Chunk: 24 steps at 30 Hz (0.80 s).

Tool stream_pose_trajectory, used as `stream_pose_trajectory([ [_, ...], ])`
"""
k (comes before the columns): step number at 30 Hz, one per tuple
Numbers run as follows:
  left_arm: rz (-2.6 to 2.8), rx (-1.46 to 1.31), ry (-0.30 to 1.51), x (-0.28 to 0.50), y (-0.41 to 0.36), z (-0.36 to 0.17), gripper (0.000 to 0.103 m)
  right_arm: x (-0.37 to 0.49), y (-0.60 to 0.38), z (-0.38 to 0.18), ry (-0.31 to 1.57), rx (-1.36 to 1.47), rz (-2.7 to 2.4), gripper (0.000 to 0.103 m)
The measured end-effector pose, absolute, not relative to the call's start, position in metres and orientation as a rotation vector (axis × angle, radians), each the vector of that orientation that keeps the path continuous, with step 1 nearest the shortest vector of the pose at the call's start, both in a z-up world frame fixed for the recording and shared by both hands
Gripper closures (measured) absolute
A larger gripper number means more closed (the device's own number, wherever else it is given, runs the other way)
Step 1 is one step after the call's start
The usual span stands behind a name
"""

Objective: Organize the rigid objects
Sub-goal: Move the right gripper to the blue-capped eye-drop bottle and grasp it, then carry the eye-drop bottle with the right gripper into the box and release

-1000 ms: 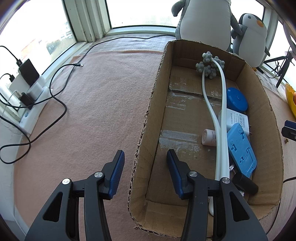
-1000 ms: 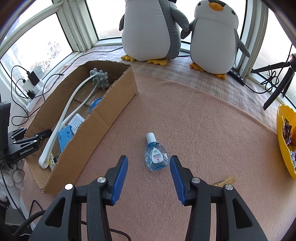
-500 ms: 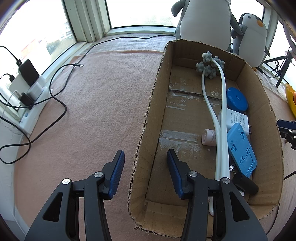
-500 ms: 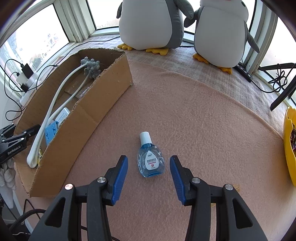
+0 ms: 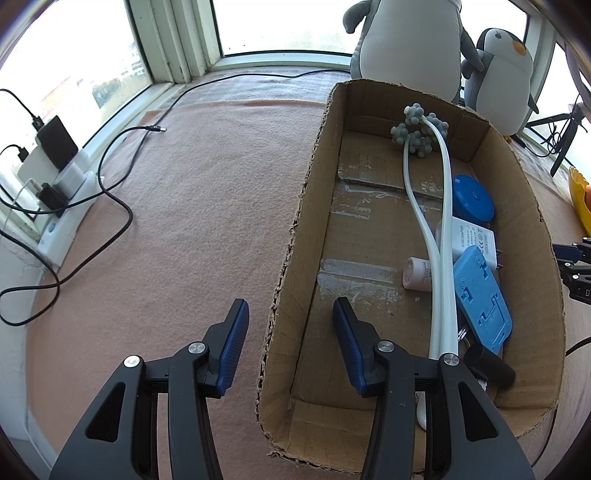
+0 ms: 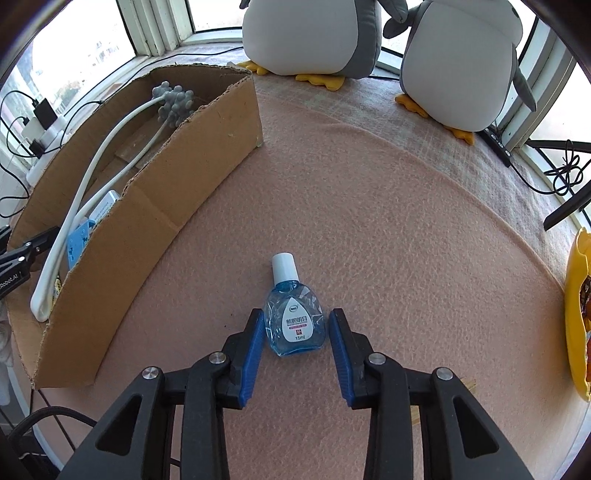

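A small blue eye-drop bottle (image 6: 294,322) with a white cap lies flat on the pink blanket. My right gripper (image 6: 296,334) is open, its fingers on either side of the bottle's body, not touching it. The cardboard box (image 6: 147,206) lies to the left; it also shows in the left wrist view (image 5: 295,258). It holds a white massager with grey knobs (image 5: 439,229), a blue round lid (image 5: 472,203), a white adapter (image 5: 467,238), a blue flat case (image 5: 482,295) and a small tube (image 5: 415,278). My left gripper (image 5: 288,347) is open and empty, straddling the box's left wall.
Two plush penguins (image 6: 314,33) stand at the back. A yellow bowl (image 6: 578,314) sits at the right edge. A power strip with chargers and cables (image 5: 55,184) lies left of the box. A tripod (image 6: 565,184) stands at the right.
My right gripper has moved forward and down so its open fingers now flank the bottle. My left gripper has not moved.
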<state>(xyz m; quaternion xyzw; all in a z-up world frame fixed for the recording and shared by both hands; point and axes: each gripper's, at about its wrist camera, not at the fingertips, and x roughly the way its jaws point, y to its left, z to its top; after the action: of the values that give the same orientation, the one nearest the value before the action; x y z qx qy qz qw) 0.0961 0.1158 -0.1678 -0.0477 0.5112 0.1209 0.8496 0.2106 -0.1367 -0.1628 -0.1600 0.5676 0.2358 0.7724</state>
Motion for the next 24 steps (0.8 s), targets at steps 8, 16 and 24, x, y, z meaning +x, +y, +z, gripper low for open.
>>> stream_pose_trajectory([
  [8, 0.255, -0.101, 1.077, 0.096, 0.116, -0.168, 0.056, 0.21, -0.136, -0.159, 1.221, -0.346, 0.505, 0.075],
  [16, 0.255, -0.101, 1.077, 0.096, 0.116, -0.168, 0.056, 0.199, -0.138, -0.14, 1.182, -0.321, 0.49, 0.075],
  [24, 0.255, -0.1, 1.076, 0.096, 0.116, -0.168, 0.056, 0.183, -0.128, -0.109, 1.123, -0.288, 0.521, 0.075],
])
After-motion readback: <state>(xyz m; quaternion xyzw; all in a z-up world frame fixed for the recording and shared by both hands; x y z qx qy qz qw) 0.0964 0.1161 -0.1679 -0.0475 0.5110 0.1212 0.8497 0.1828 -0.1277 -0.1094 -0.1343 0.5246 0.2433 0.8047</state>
